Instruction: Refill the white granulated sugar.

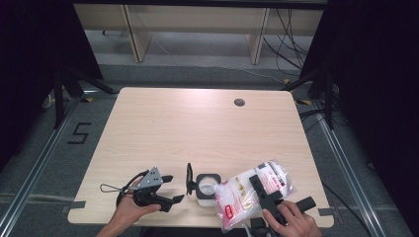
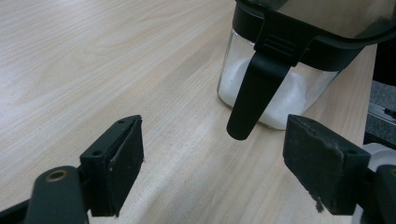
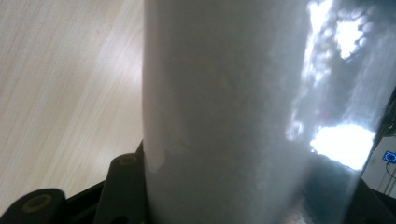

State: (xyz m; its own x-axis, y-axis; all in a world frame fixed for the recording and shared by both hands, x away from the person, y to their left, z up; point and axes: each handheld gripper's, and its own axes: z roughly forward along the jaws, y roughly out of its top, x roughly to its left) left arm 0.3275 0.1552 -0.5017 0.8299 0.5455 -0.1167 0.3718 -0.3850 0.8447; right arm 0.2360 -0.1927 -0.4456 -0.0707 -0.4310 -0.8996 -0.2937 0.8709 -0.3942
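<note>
The right gripper [image 1: 267, 195] grips a bag [image 1: 249, 192] of white powder tilted over the open jar [image 1: 206, 186], partly filled. The left gripper [image 1: 168, 190] gapes empty beside it.

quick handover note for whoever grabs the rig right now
Left gripper: open, holding nothing, just left of the jar.
Right gripper: shut on the bag of white grains, tipped with its low end by the jar's mouth.
Jar: near the table's front edge, lid flipped open, some white grains inside.
Done: lid open, bag lifted.
Left: probably finish pouring, set the bag down, close the lid.
</note>
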